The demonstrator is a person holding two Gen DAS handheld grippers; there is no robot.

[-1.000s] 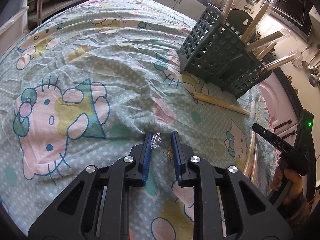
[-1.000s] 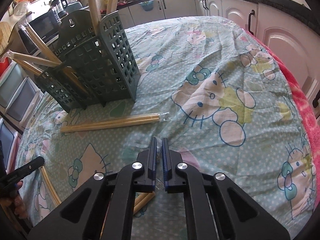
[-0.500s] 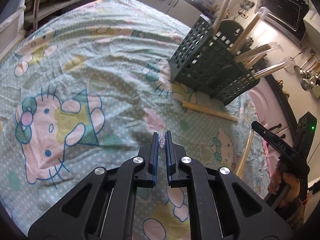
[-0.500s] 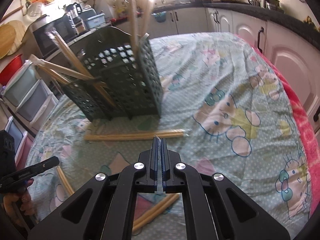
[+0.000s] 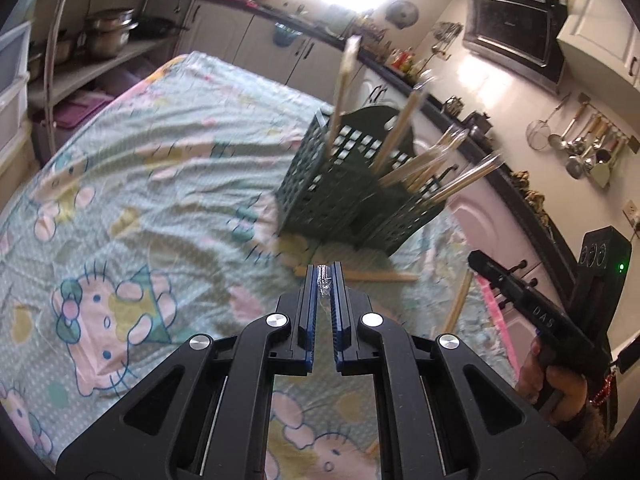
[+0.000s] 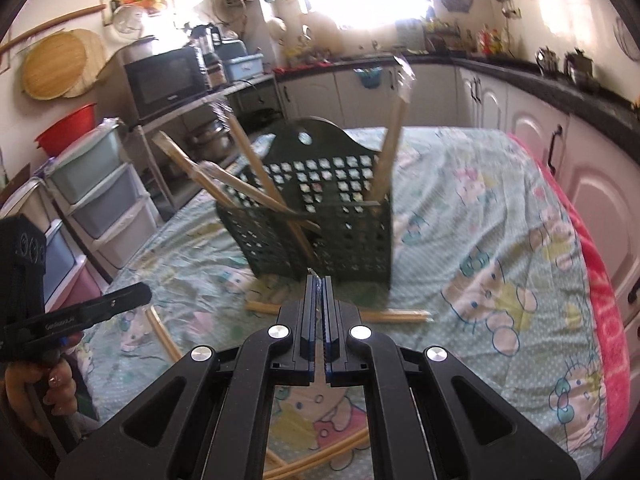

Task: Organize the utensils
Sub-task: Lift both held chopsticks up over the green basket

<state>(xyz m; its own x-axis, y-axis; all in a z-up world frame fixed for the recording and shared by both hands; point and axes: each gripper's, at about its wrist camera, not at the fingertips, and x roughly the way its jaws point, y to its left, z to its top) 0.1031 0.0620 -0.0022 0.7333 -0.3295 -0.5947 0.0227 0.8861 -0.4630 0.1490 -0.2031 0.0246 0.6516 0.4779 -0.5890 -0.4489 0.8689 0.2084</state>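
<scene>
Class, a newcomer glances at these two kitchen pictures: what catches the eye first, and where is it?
The dark green slotted utensil basket stands mid-table on the cartoon-cat tablecloth, with wrapped chopsticks bristling from it. More chopstick packs lie on the cloth just before it. Nearest the camera, each hand-held gripper pinches crinkled clear wrapper.

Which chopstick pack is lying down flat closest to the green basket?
The wrapped chopstick pack lying flat on the tablecloth just before the green basket; other packs stand inside it or lie farther off.
</scene>
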